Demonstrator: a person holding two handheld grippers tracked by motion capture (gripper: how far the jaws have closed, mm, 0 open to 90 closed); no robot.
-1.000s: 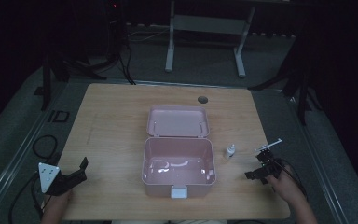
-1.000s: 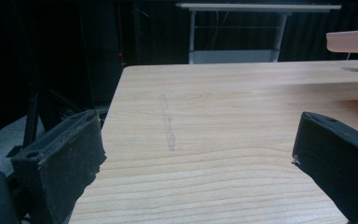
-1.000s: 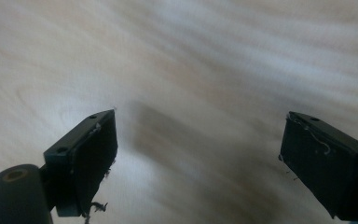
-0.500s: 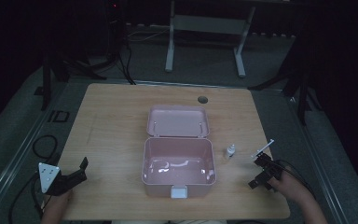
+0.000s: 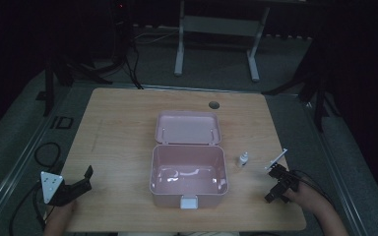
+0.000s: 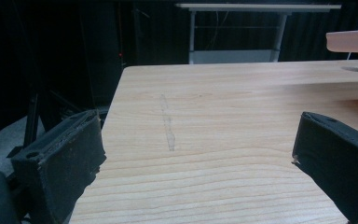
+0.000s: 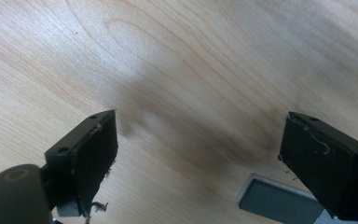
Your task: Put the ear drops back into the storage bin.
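An open pink box (image 5: 188,189) stands in the middle of the wooden table (image 5: 123,123), its lid (image 5: 188,127) laid back behind it. A small white bottle (image 5: 242,159) stands upright just right of the box. My left gripper (image 5: 87,178) rests near the front left corner, open, with bare wood between its jaws (image 6: 198,140). My right gripper (image 5: 270,185) is at the front right, right of the bottle and apart from it. It is open and tipped down close over the tabletop (image 7: 198,135), holding nothing.
A round cable hole (image 5: 214,104) sits near the table's far edge. The pink lid's edge (image 6: 352,41) and the hole (image 6: 353,69) appear at the upper right of the left gripper view. A small grey flat piece (image 7: 279,201) lies low between the right jaws.
My right gripper has shifted slightly toward the near edge and turned, tipping down toward the table. The left gripper, box and bottle have not moved.
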